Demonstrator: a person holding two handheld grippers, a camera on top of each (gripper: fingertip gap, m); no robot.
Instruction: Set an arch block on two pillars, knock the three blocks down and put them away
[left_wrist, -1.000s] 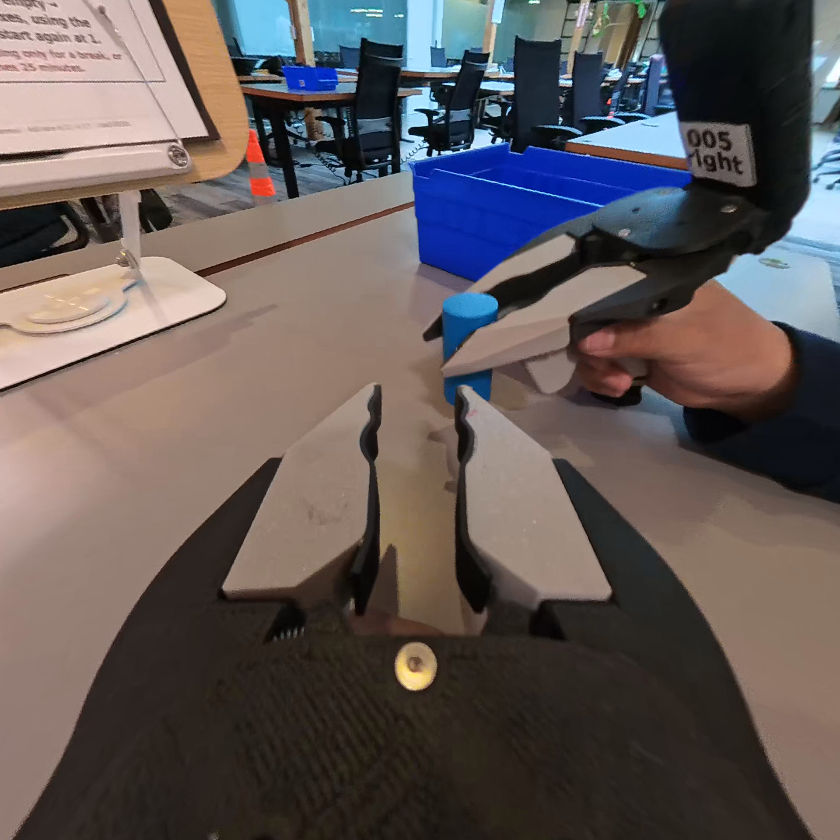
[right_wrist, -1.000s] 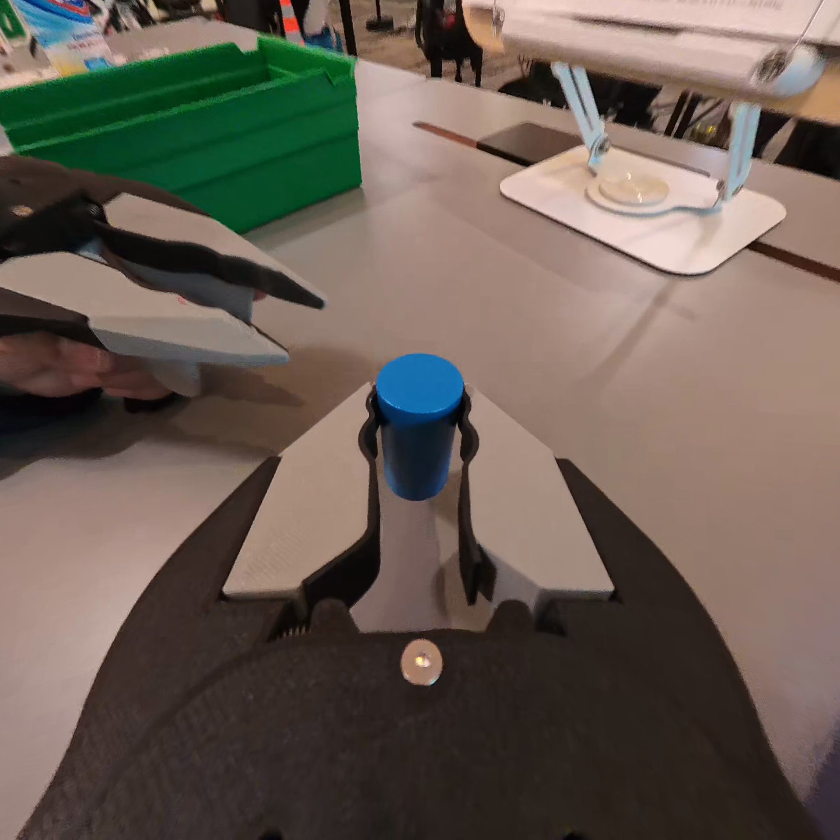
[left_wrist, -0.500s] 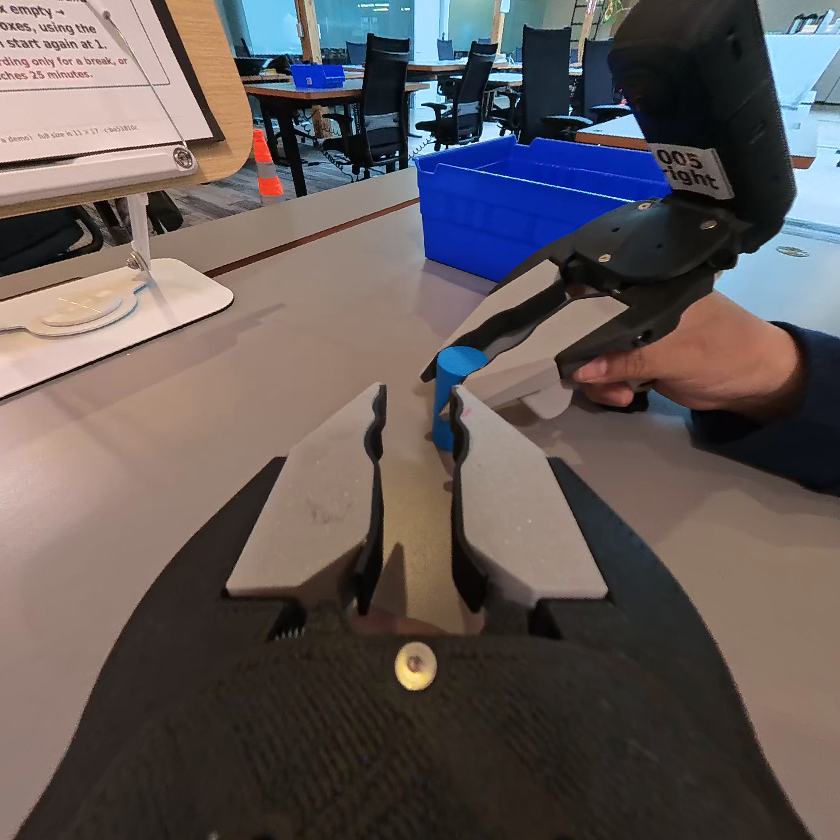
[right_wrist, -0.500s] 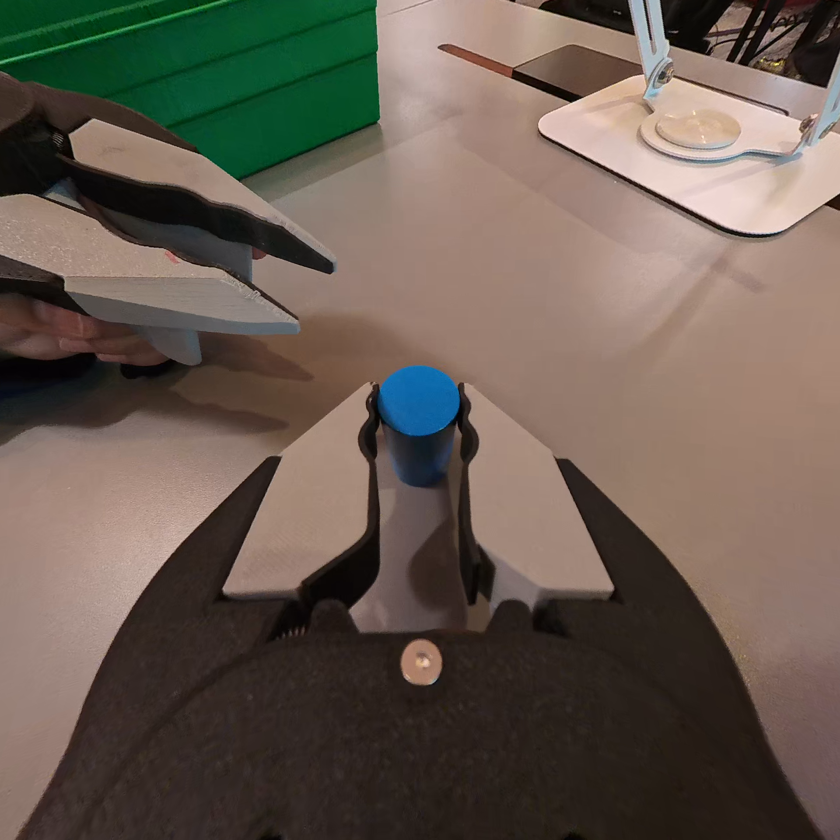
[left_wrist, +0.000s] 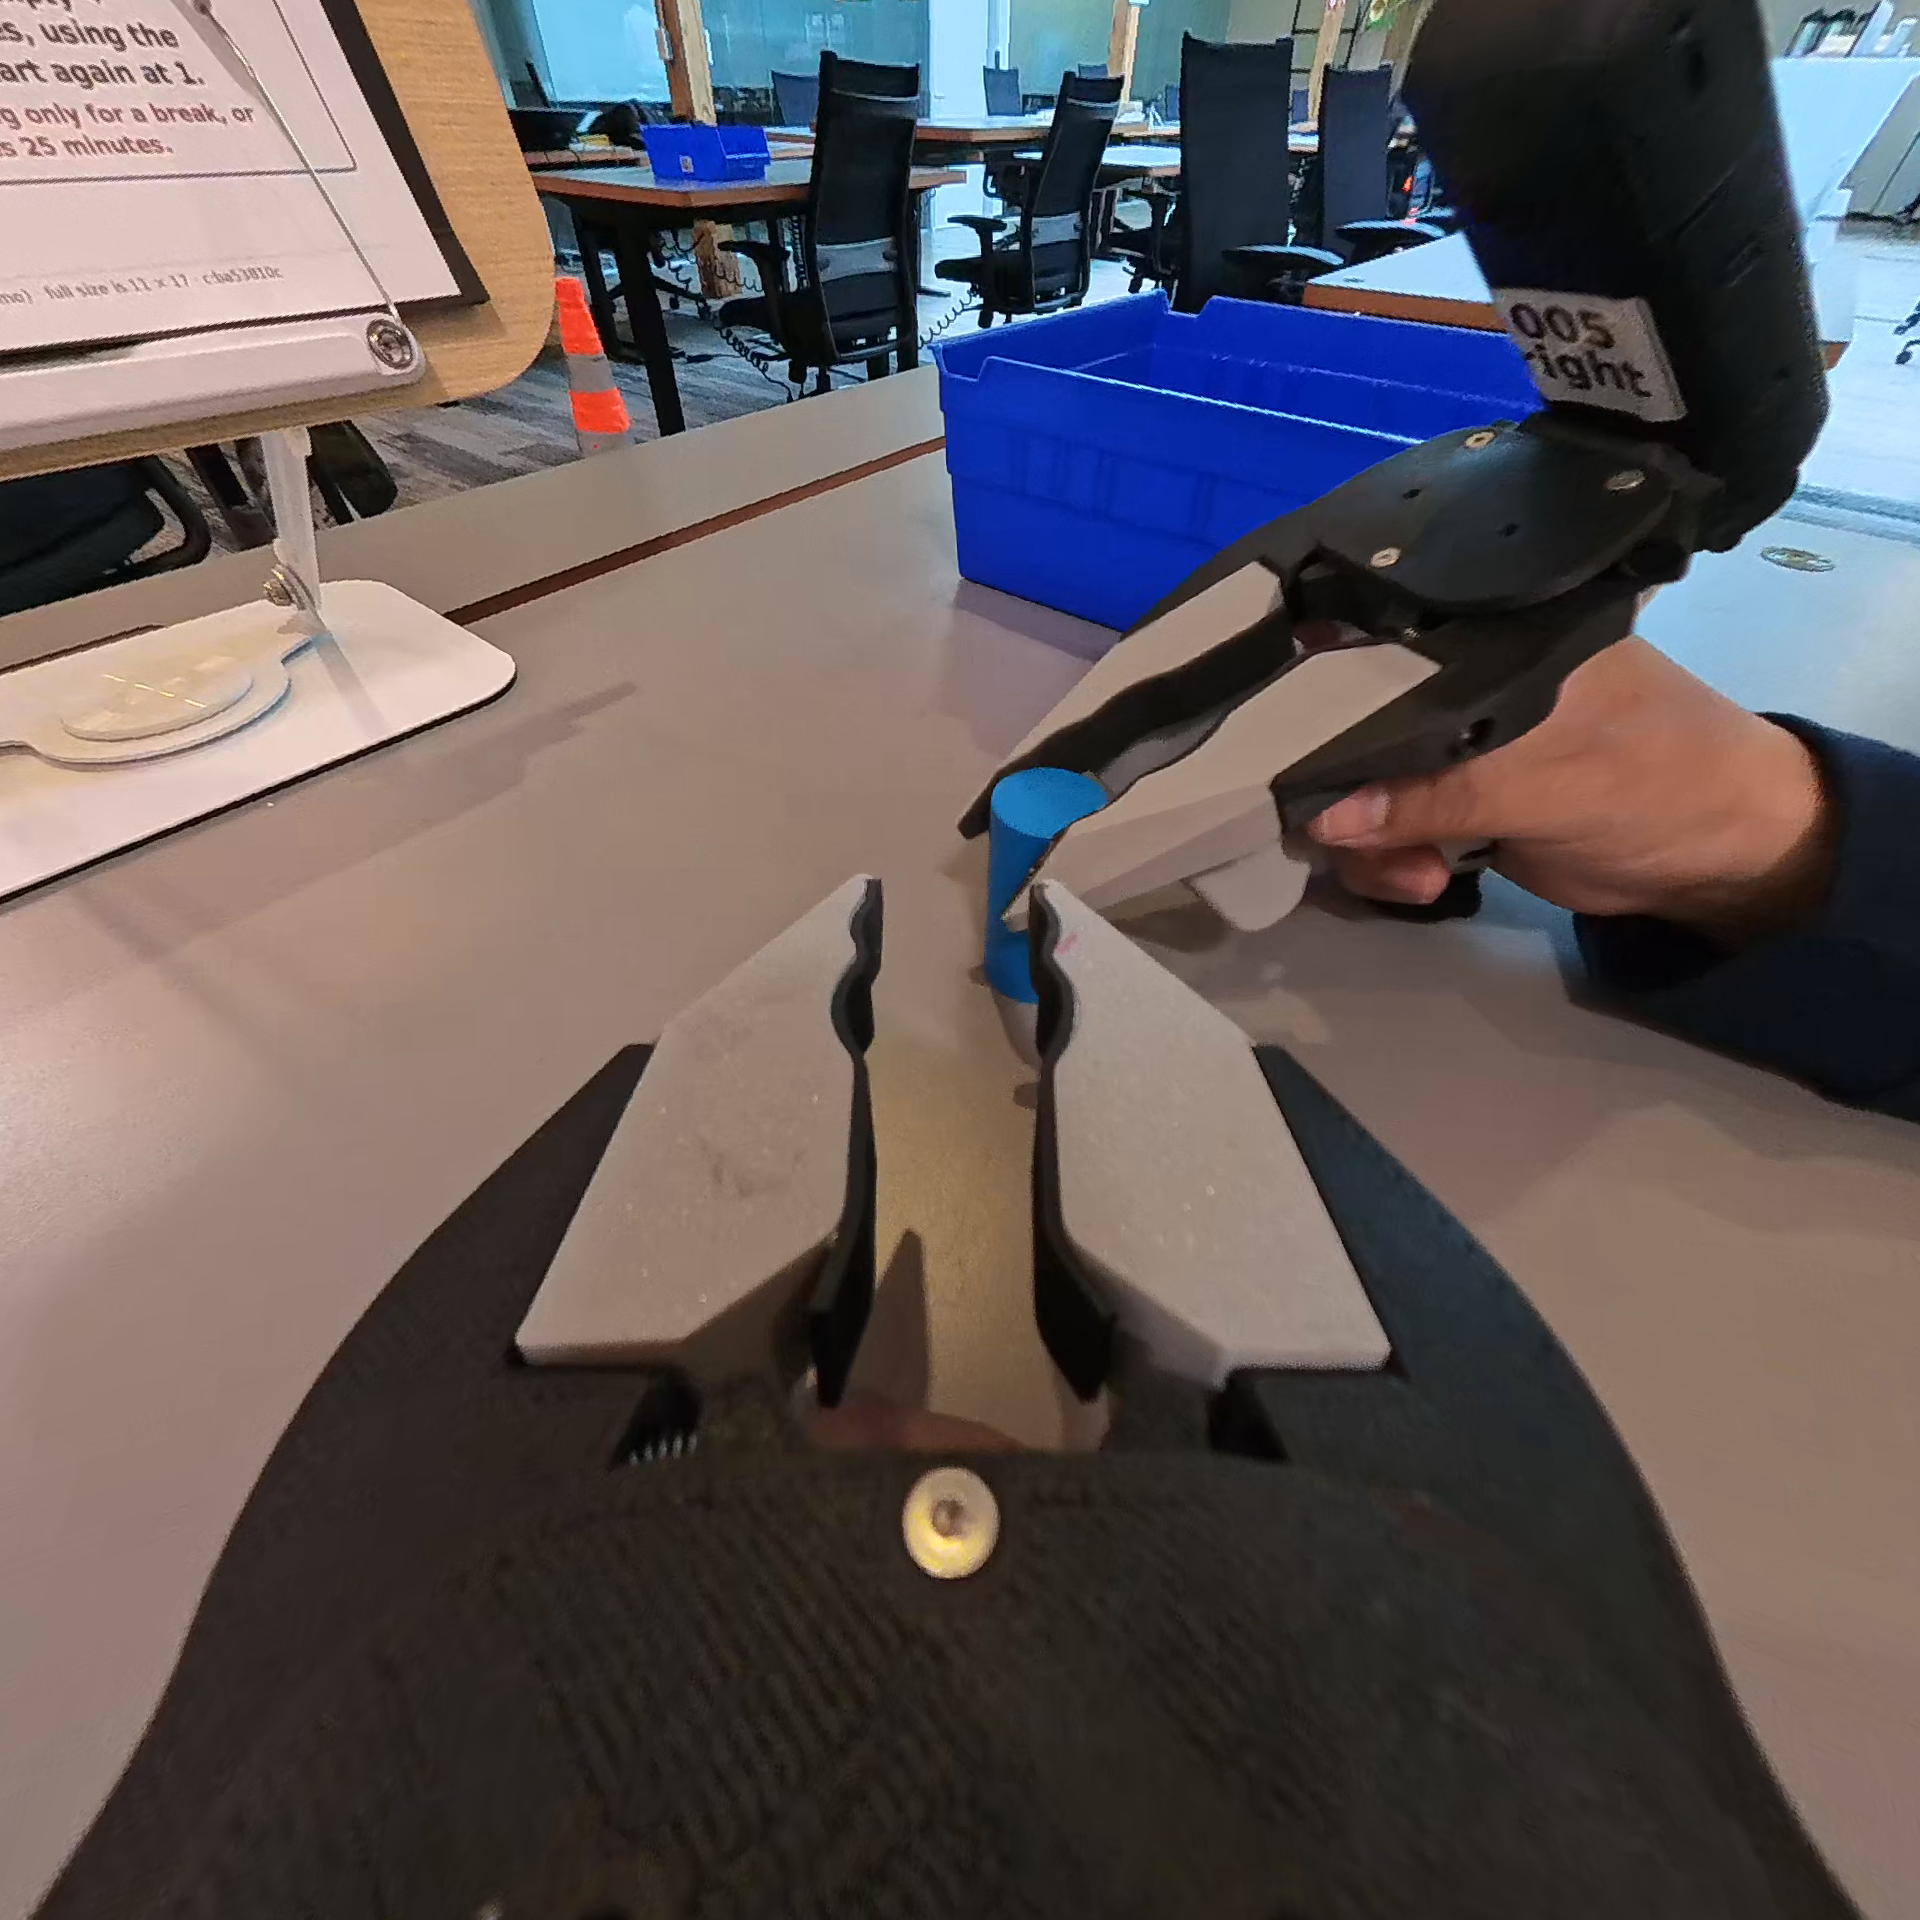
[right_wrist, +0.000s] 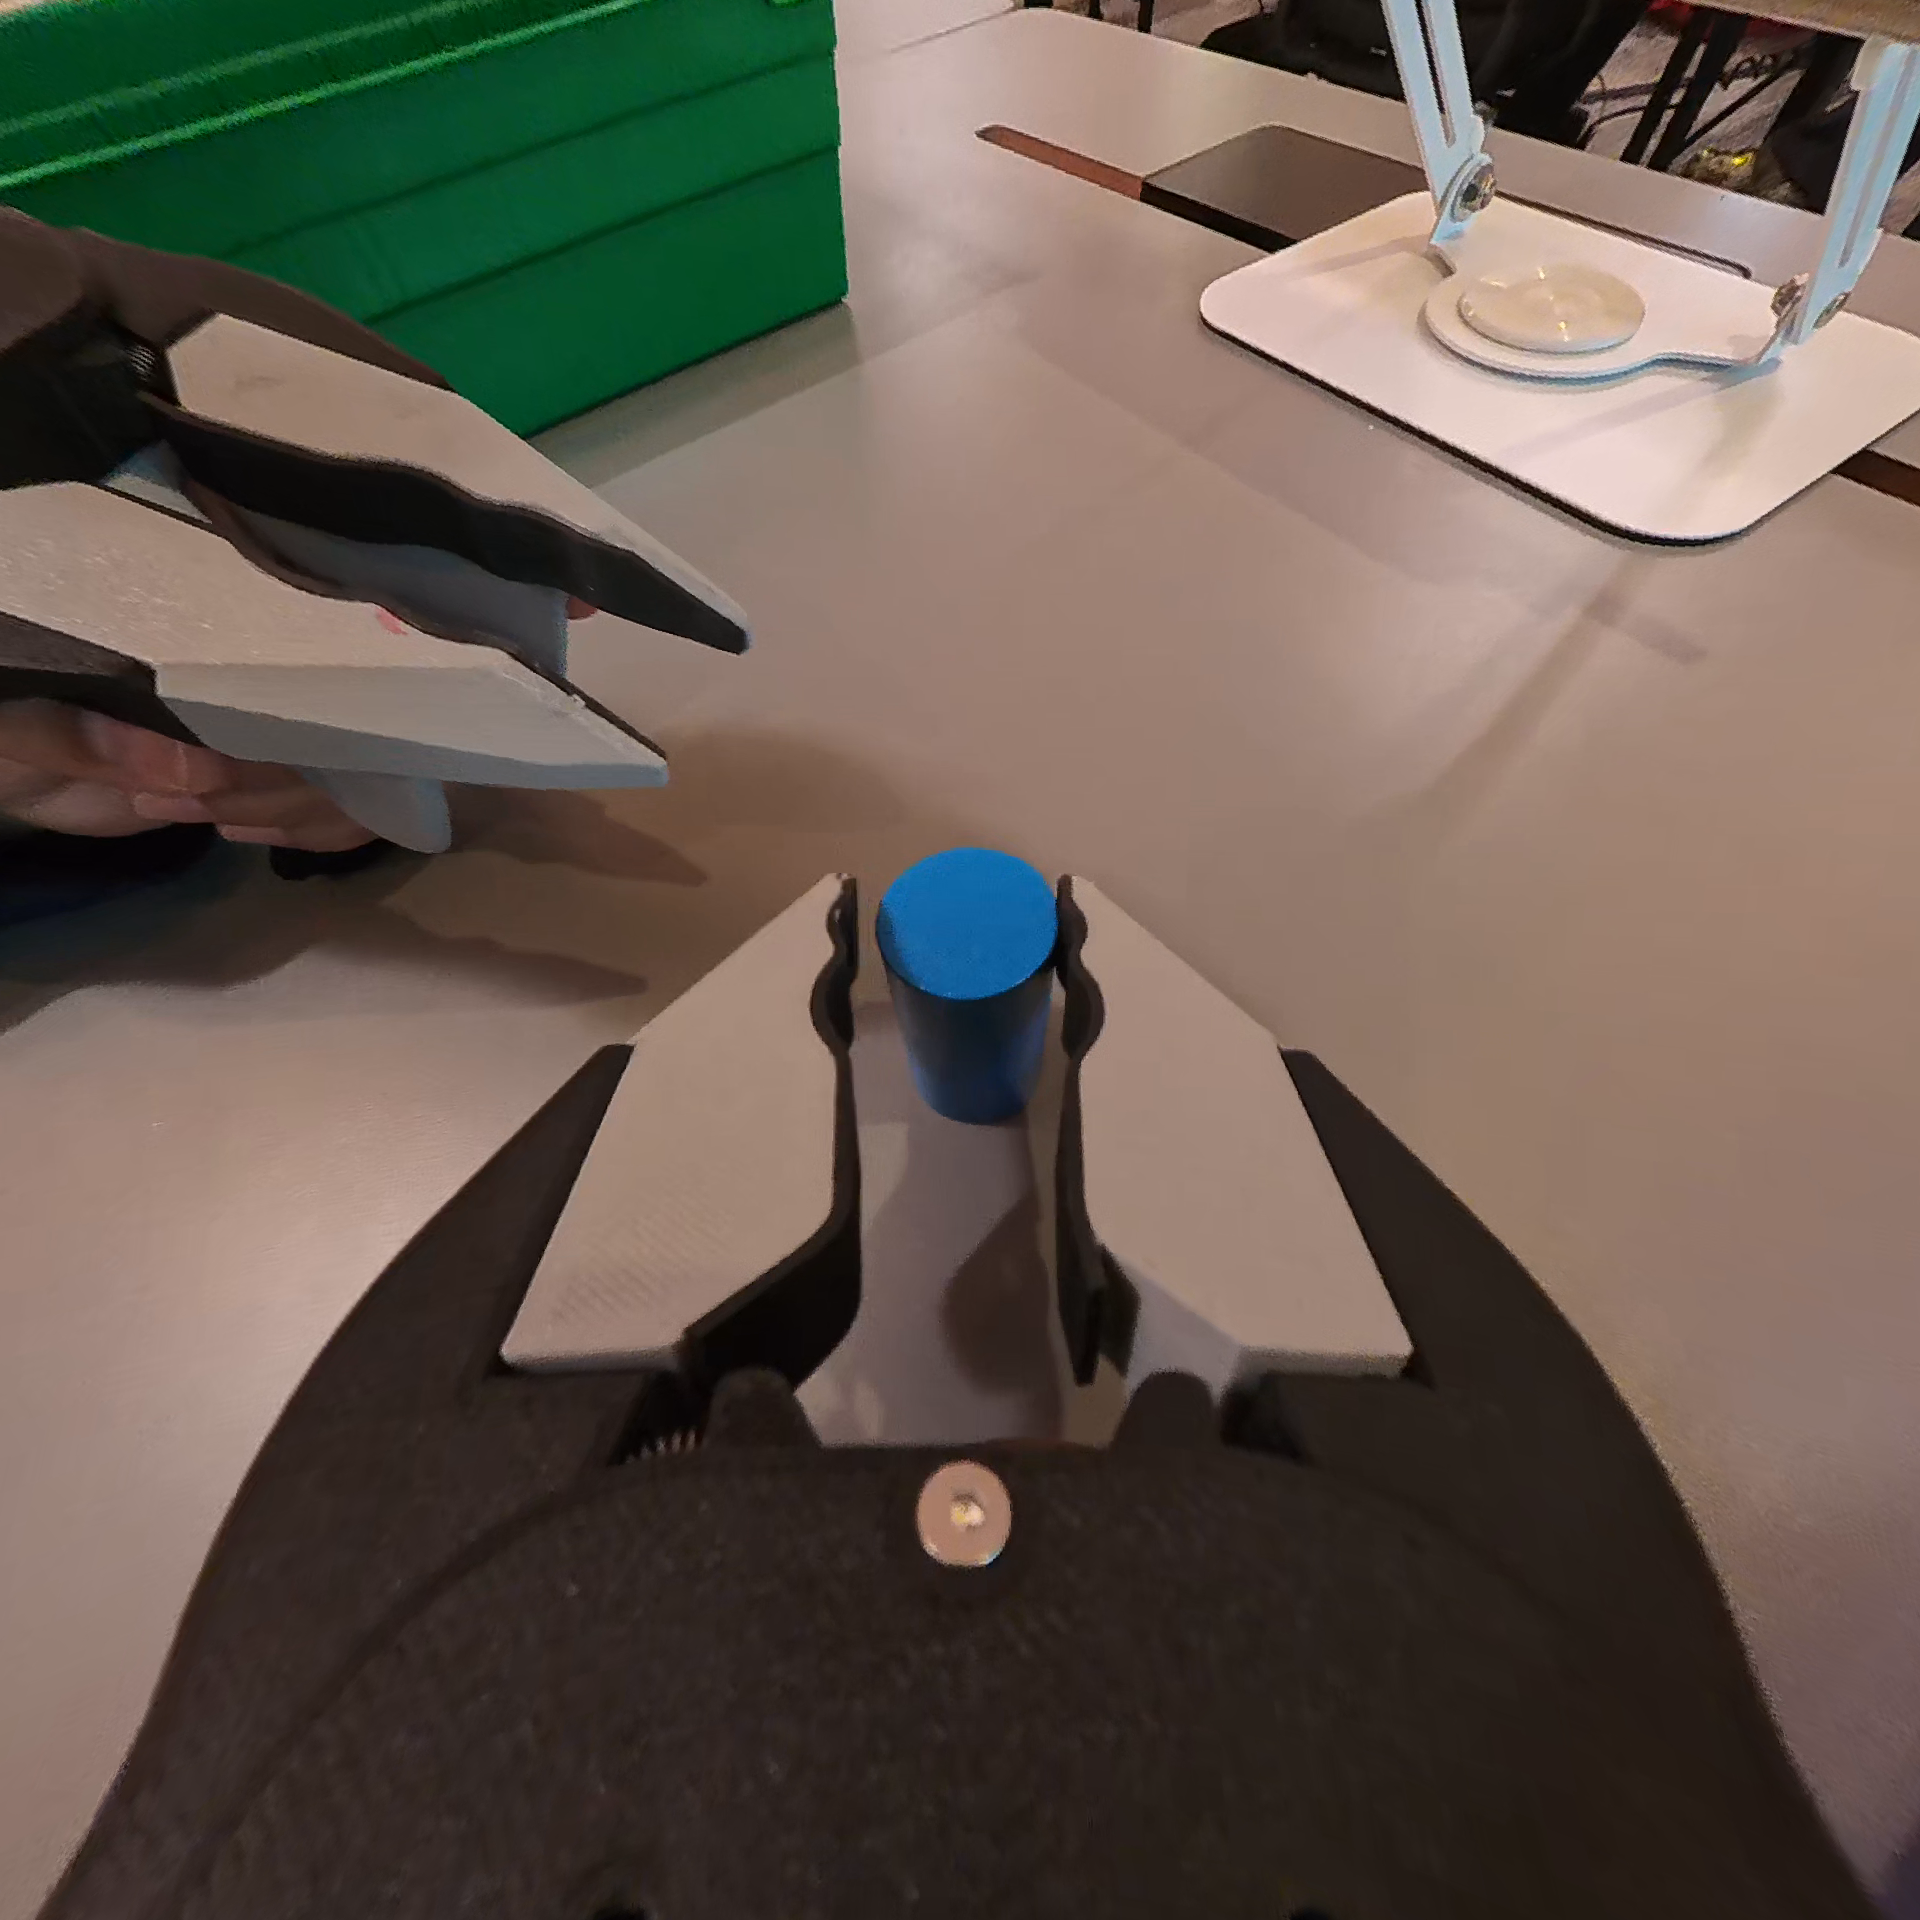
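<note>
Blue pillar (right_wrist: 966, 987) stands upright mid-desk (right_wrist: 1247, 779) between the right gripper (right_wrist: 956, 914)'s released, non-pressing fingers, while the left gripper (left_wrist: 956, 914) hangs parted and bare nearby; a careless withdrawal could clip and topple it.

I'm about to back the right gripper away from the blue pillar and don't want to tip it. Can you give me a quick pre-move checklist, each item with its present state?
1. Blue pillar upright on the table: ok.
2. Right gripper let go of it: a gap shows at the left finger; the other side looks very close, cannot tell.
3. Left gripper holding nothing: ok, only bare table shows between its fingers.
4. Left gripper clear of the pillar: ok in the right wrist view, where it sits off to the side.
5. Second pillar and arch block ready: not ok, neither is in view.
6. Blue bin and green bin clear of the pillar: ok.
</note>
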